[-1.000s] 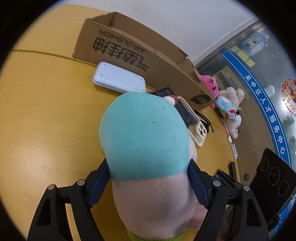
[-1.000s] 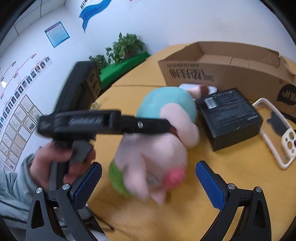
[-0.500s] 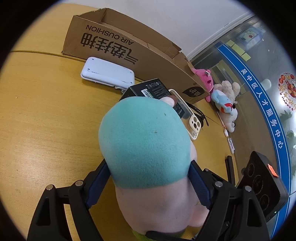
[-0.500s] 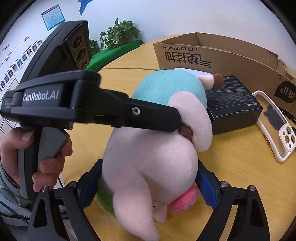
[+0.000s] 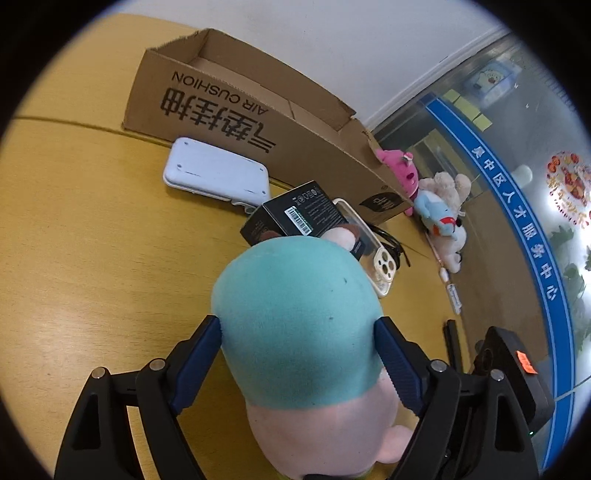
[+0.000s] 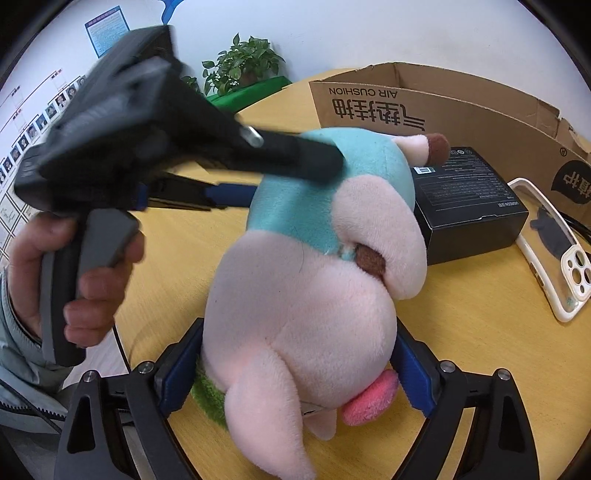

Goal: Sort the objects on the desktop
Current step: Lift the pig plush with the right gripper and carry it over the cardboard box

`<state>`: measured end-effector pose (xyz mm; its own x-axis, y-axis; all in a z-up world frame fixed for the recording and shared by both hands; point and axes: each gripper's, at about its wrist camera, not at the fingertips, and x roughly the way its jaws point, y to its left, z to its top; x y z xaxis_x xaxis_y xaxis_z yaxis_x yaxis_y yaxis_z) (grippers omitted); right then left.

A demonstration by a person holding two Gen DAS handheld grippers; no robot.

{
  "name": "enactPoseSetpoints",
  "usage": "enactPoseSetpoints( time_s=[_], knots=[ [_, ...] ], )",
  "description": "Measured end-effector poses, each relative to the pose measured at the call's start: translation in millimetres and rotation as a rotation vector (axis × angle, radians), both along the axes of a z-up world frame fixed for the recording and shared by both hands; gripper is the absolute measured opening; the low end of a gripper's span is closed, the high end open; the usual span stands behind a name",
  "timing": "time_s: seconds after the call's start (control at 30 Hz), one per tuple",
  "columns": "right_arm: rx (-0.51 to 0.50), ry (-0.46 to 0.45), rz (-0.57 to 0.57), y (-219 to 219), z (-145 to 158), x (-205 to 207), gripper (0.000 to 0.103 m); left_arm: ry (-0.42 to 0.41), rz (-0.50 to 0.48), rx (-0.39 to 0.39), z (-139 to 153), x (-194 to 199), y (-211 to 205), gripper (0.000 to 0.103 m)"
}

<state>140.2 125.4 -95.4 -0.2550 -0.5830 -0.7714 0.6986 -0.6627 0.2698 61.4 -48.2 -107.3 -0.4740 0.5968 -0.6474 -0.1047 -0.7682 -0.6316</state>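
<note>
Left hand-held gripper (image 5: 297,347) clamped around plush toy (image 5: 295,314)

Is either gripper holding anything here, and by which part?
Both hold the plush toy: the left gripper clamps its teal head, the right gripper its pink lower body.

Potted green plant (image 6: 246,61) against the white wall, framed portrait photos (image 6: 22,136) and a blue notice (image 6: 107,33) on the left wall, blue banner with white Chinese characters (image 5: 517,221) along the glass partition, yellow sticky notes (image 5: 467,109) on the glass
</note>
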Motion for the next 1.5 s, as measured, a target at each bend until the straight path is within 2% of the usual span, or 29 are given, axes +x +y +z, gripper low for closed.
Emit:
enactPoseSetpoints(
  time_s=[0.2, 0.27, 0.33, 0.43, 0.5, 0.67, 0.77, 0.83, 0.97, 1.07, 1.2, 1.3, 1.43, 1.5],
  knots=[
    [-0.015, -0.002, -0.013, 3.9, 7.5, -2.0, 0.082, -0.019, -0.023, 0.033, 1.4, -5.6, -4.5, 0.069],
    [-0.010, 0.009, -0.009, 1.3, 11.8, -4.0, 0.080, -0.002, -0.025, 0.036, 10.7, -6.7, -6.3, 0.068],
    [-0.029, 0.025, -0.009, 0.0, 21.0, -8.7, 0.079, 0.048, -0.028, 0.033, 30.5, -9.3, -7.1, 0.067],
    [-0.049, 0.116, -0.007, -1.9, 54.5, -13.9, 0.078, 0.166, -0.042, 0.020, 75.2, -18.5, -8.3, 0.067],
    [-0.062, 0.182, -0.010, -1.9, 82.4, -20.5, 0.078, 0.293, -0.059, 0.005, 118.6, -31.1, -8.1, 0.067],
    [-0.110, 0.372, -0.011, -4.8, 177.4, -56.8, 0.078, 0.544, -0.057, -0.049, 225.7, -54.2, -8.4, 0.067],
    [-0.109, 0.504, -0.011, -11.0, 233.8, -73.0, 0.078, 0.634, -0.049, -0.060, 283.5, -70.7, -11.9, 0.067],
    [-0.127, 0.557, -0.011, -13.6, 271.1, -86.2, 0.078, 0.688, -0.051, -0.080, 316.7, -80.8, -11.1, 0.067],
    [-0.144, 0.624, -0.012, -17.6, 325.7, -107.6, 0.079, 0.748, -0.061, -0.102, 368.9, -102.4, -10.7, 0.067],
    [-0.144, 0.654, -0.015, -21.1, 358.7, -127.2, 0.078, 0.755, -0.076, -0.109, 402.3, -128.5, -12.4, 0.068],
    [-0.155, 0.665, -0.023, -25.9, 390.5, -161.7, 0.078, 0.765, -0.066, -0.138, 432.2, -158.4, -13.7, 0.068],
    [-0.182, 0.652, -0.019, -33.6, 407.4, -196.5, 0.078, 0.776, -0.056, -0.163, 434.8, -178.2, -16.5, 0.068],
    [-0.188, 0.630, -0.015, -45.0, 407.5, -231.9, 0.079, 0.737, -0.034, -0.165, 418.3, -218.3, -27.6, 0.068],
    [-0.180, 0.605, -0.015, -49.9, 391.5, -244.7, 0.078, 0.685, -0.015, -0.154, 395.6, -244.9, -36.1, 0.068]
  ],
)
